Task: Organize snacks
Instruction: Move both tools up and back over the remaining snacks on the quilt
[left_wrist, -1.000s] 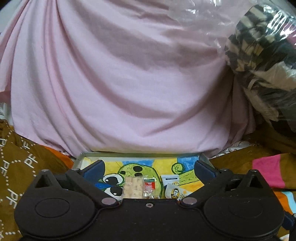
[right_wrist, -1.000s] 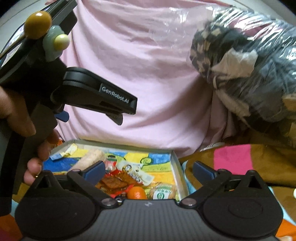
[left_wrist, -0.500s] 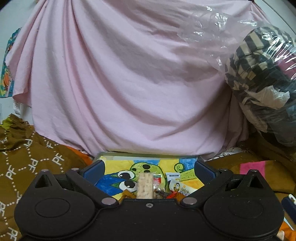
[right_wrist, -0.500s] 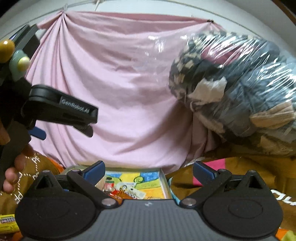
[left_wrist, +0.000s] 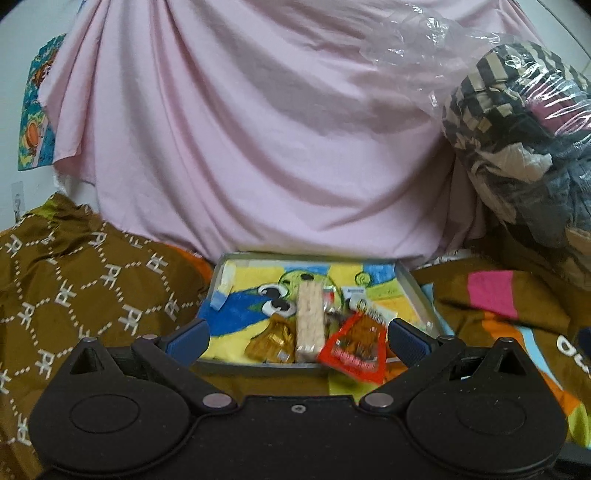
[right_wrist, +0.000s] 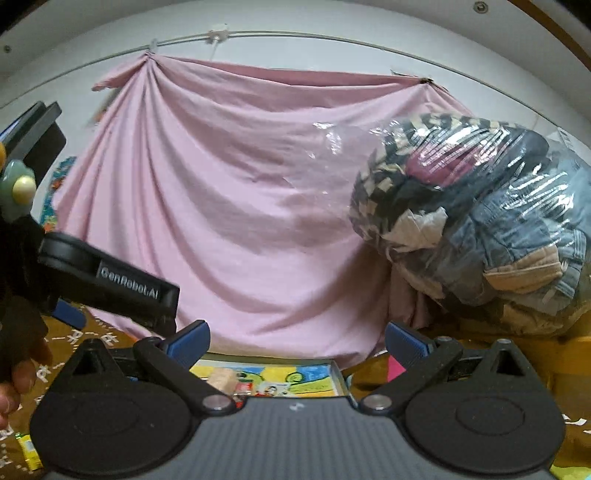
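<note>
Here the landmark is the tray (left_wrist: 410, 284), a shallow grey tin lined with a cartoon print, lying on the bedding below the pink sheet (left_wrist: 258, 140). Left of the tray lies brown patterned cloth (left_wrist: 74, 288). Inside the tray, toward its near edge, the snacks sit bunched together: a gold-brown wrapper (left_wrist: 271, 341) leftmost, a long pale cracker pack (left_wrist: 309, 319) beside it running front to back, then a red packet (left_wrist: 356, 350) that tips over the near rim, and small white sachets (left_wrist: 364, 295) behind that. Their gathering in one tin suggests it serves as the collecting place. Right of the tray is a pink-striped blanket (left_wrist: 491, 295), and above it a clear bag of clothes (left_wrist: 517, 147).

The left gripper (left_wrist: 297, 338) hangs just before the tray's near edge, fingers spread wide with nothing between them, probably set to pick or straighten a packet. The right gripper (right_wrist: 295, 341) is likewise spread and empty, held higher and aimed over the tray's far end. A small yellow packet (right_wrist: 29, 448) lies outside, left of the tray, likely not yet gathered.
</note>
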